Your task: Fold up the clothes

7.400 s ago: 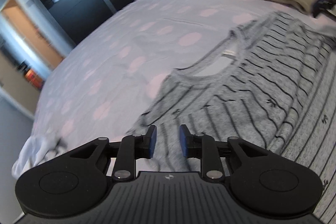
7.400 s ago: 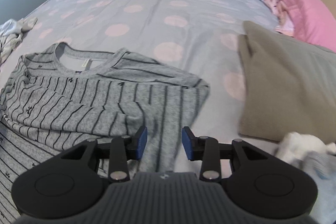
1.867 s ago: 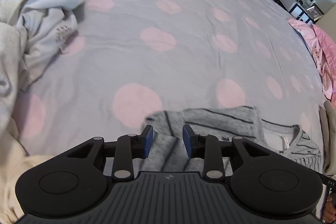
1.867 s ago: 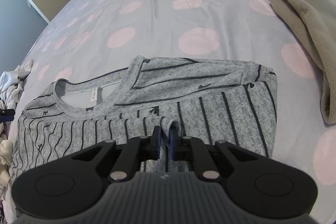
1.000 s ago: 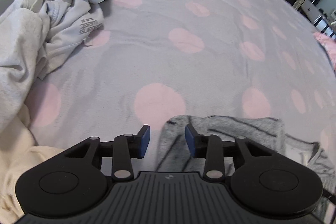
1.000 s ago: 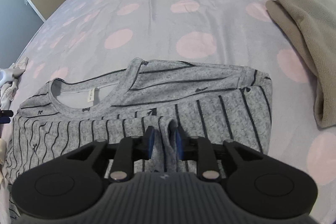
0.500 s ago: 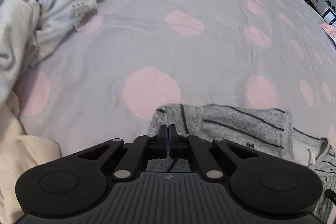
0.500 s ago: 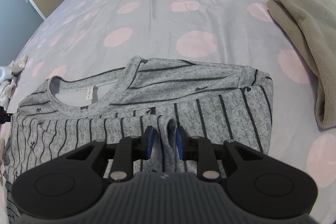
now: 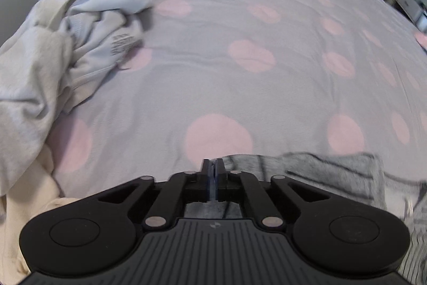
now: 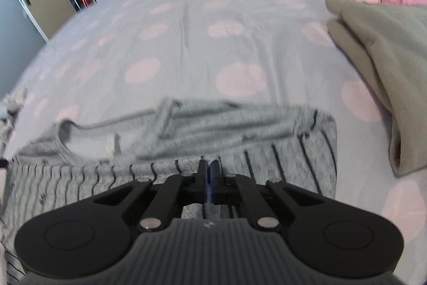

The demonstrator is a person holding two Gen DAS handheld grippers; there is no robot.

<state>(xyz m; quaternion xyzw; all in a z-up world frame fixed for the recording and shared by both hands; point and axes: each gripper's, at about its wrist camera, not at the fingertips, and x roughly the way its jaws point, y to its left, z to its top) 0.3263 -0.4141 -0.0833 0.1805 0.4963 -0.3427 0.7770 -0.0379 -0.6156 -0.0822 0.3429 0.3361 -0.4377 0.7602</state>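
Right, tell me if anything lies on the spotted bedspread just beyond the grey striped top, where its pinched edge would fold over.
Nothing visible does. Both the left gripper and right gripper are shut on the grey striped knit top. The grey bedspread with pink dots beyond is bare; the folded olive fleece lies aside.

Black ribbed gripper bodies, blue-padded fingers (image 9: 205, 176), silver screws (image 10: 150, 223).

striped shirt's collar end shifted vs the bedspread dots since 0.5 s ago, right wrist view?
Cannot tell. The striped shirt is motion-blurred; its far edge sits just below the same pink dot as before. Right gripper has just closed on a fold.
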